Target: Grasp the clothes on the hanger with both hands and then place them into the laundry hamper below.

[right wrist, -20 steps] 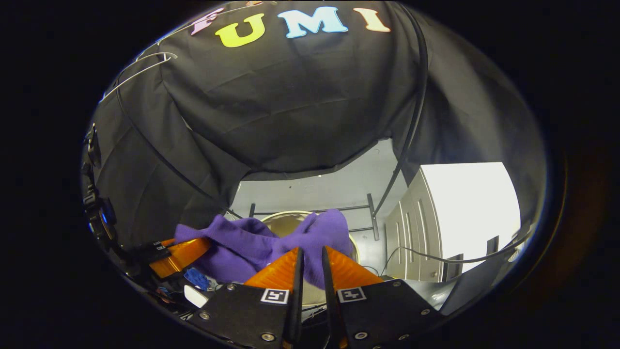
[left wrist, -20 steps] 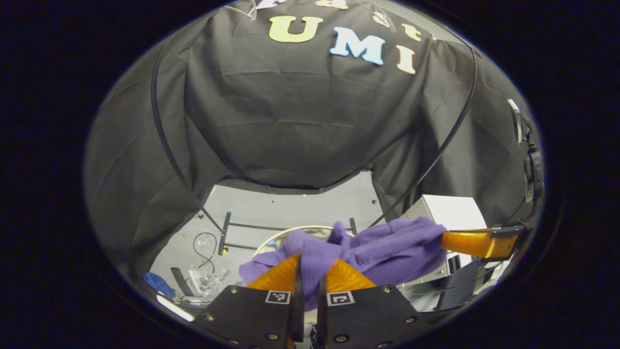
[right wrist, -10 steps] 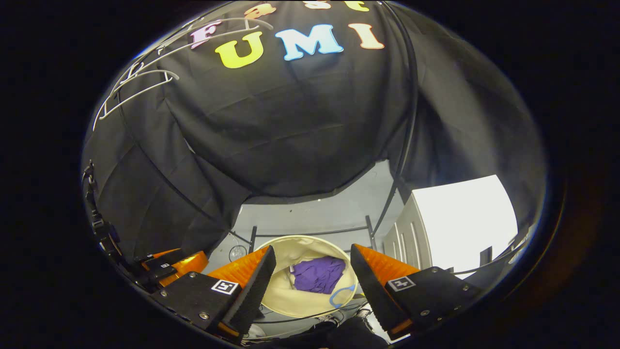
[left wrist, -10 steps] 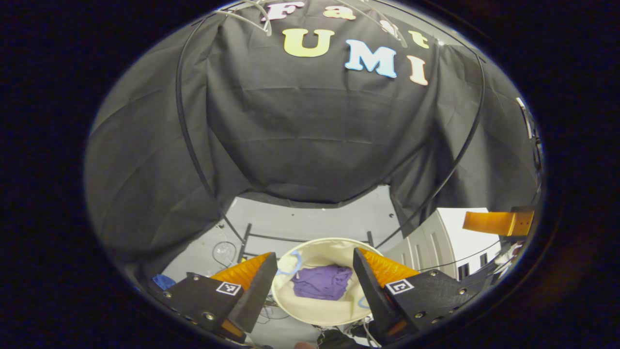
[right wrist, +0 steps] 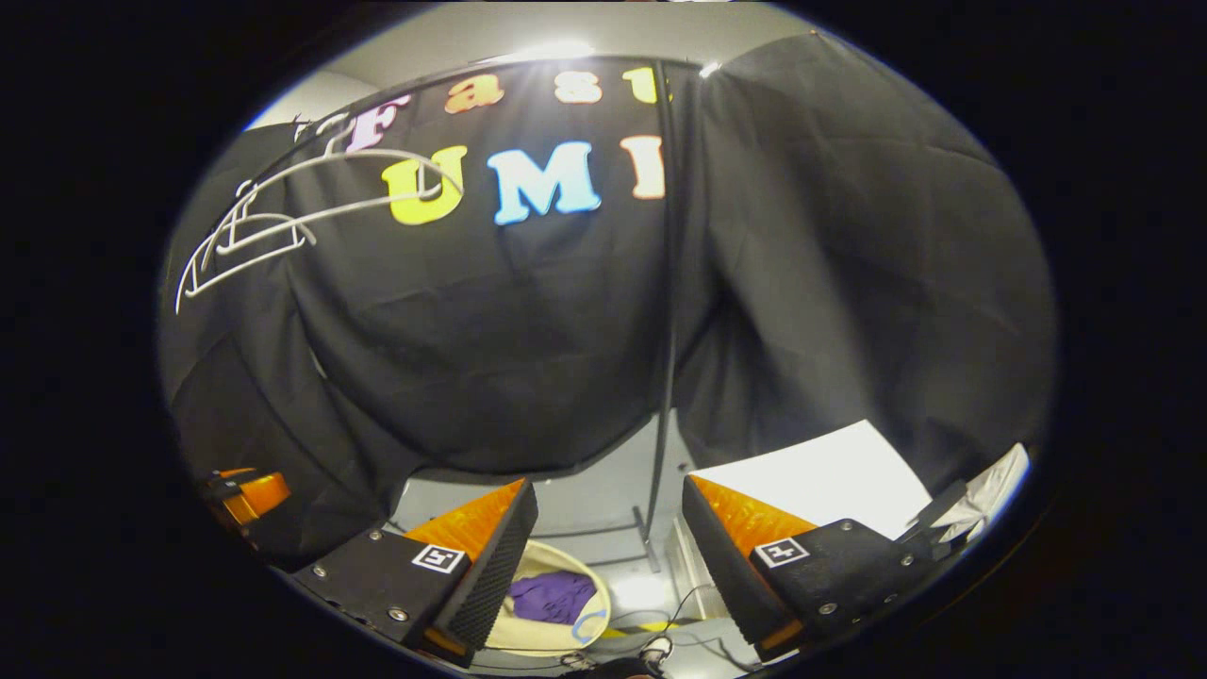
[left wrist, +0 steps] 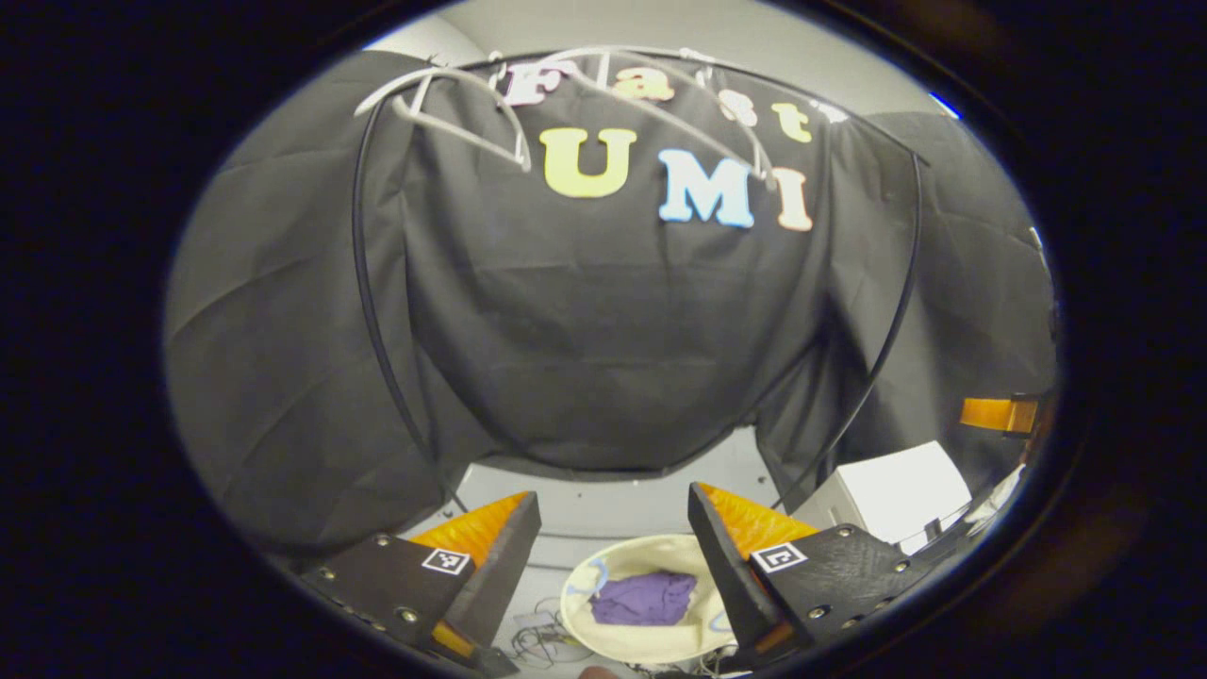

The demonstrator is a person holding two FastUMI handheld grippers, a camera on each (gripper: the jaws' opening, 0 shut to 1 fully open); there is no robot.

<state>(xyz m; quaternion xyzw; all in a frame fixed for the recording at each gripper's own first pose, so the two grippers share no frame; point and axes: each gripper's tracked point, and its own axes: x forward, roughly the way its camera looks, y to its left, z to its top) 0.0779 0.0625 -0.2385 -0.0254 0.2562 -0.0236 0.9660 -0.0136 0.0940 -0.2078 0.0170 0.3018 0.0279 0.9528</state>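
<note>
Purple clothes (left wrist: 644, 600) lie bunched in the cream laundry hamper (left wrist: 603, 637), low in the frame, below both hand-held grippers. The left hand-held gripper (left wrist: 613, 528) and right hand-held gripper (right wrist: 608, 519) are spread and empty; bare white hangers (left wrist: 453, 94) hang at upper left.

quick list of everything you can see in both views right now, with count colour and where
purple garment: one, purple, crumpled inside the hamper
laundry hamper: one, cream with light blue handles, on the floor below both grippers
hangers: several, pale grey, bare, up on the rail against the black cloth wall
rack poles: thin, black, running down in front of the cloth
white cabinet: one, white, on the floor at the right
cables: a few, thin, on the floor beside the hamper
left gripper: one, open, empty, above the hamper
right gripper: one, open, empty, above the hamper
</note>
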